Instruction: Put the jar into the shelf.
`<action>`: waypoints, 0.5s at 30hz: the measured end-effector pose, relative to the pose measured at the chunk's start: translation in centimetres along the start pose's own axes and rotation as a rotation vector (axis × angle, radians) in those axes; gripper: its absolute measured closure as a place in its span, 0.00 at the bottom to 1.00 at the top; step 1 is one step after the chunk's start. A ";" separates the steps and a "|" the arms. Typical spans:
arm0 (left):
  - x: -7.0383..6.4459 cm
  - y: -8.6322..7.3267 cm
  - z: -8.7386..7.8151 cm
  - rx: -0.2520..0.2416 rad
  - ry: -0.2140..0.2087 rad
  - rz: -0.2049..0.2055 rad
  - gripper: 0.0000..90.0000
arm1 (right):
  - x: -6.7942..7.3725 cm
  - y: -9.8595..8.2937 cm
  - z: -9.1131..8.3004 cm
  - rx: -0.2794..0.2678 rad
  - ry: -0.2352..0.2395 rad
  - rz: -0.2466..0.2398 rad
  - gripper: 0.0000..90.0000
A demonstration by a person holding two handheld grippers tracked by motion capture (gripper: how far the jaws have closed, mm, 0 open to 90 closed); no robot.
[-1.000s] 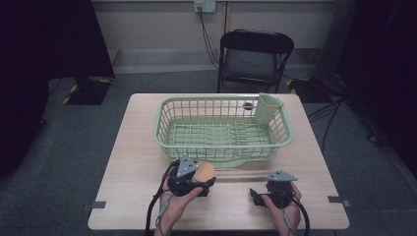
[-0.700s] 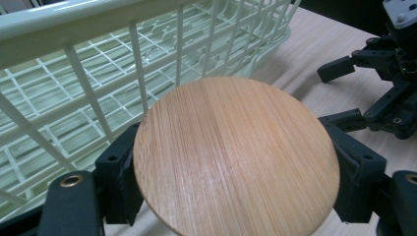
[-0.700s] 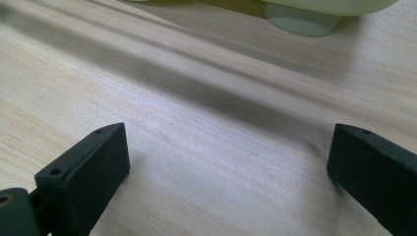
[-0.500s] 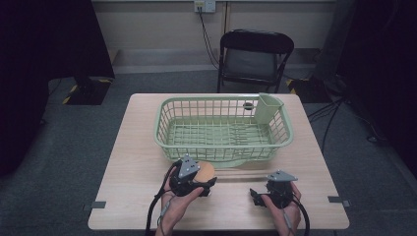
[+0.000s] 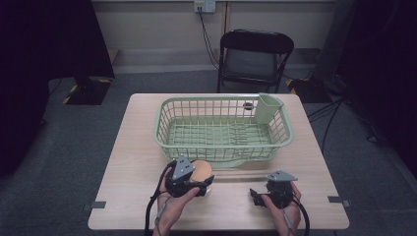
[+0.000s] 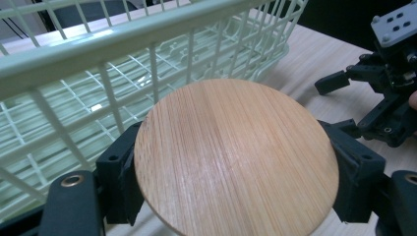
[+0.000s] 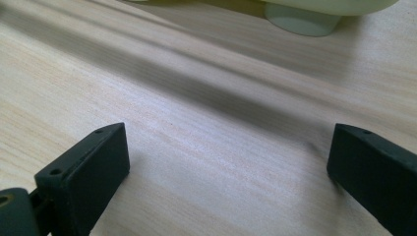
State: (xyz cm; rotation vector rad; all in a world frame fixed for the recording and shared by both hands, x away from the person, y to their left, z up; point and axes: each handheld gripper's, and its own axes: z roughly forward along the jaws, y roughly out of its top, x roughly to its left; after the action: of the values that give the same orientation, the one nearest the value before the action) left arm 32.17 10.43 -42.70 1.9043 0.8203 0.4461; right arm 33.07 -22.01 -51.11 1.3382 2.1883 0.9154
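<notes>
1. A round wooden disc (image 6: 236, 157) is pinched by its edges between the two black jaws of the left gripper (image 5: 189, 182); its grain runs away from the camera in the left gripper view.
2. Taking the green basket (image 5: 223, 155) as the landmark: the disc sits just in front of the basket's near wall, towards its left end, above the wooden table (image 5: 133, 162). Whether it touches the tabletop I cannot tell.
3. From the left gripper view the basket's rim (image 6: 123, 46) and wire wall rise right behind the disc.
4. The right gripper (image 5: 268, 194) rests low over the table in front of the basket's right end, well apart from the disc, with its jaws spread wide and nothing between them; bare wood shows in the gap in the right gripper view.
5. One of the basket's feet (image 7: 302, 22) shows ahead of the right gripper.
6. Inside the basket, at its far right corner, stands a green cup-like holder (image 5: 268, 108).
7. Beyond the basket, past the table's far edge, stands a black folding chair (image 5: 253, 59) on the grey floor.
</notes>
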 end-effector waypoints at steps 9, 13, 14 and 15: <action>0.7 0.7 -1.8 -0.070 0.004 0.008 0.27 | 0.0 0.0 0.0 0.000 0.000 0.000 0.02; 0.8 1.2 -2.4 -0.100 0.006 0.014 0.27 | 0.0 0.0 0.0 0.000 0.000 0.000 0.02; 0.8 1.3 -2.5 -0.105 0.005 0.014 0.27 | 0.0 0.0 0.0 0.000 0.000 0.000 0.02; 0.8 1.3 -2.5 -0.105 0.005 0.014 0.27 | 0.0 0.0 0.0 0.000 0.000 0.000 0.02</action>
State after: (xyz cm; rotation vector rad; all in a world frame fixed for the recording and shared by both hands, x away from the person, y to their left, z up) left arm 31.67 12.24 -40.42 1.8140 0.7722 0.4935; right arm 33.07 -22.01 -51.11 1.3384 2.1884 0.9151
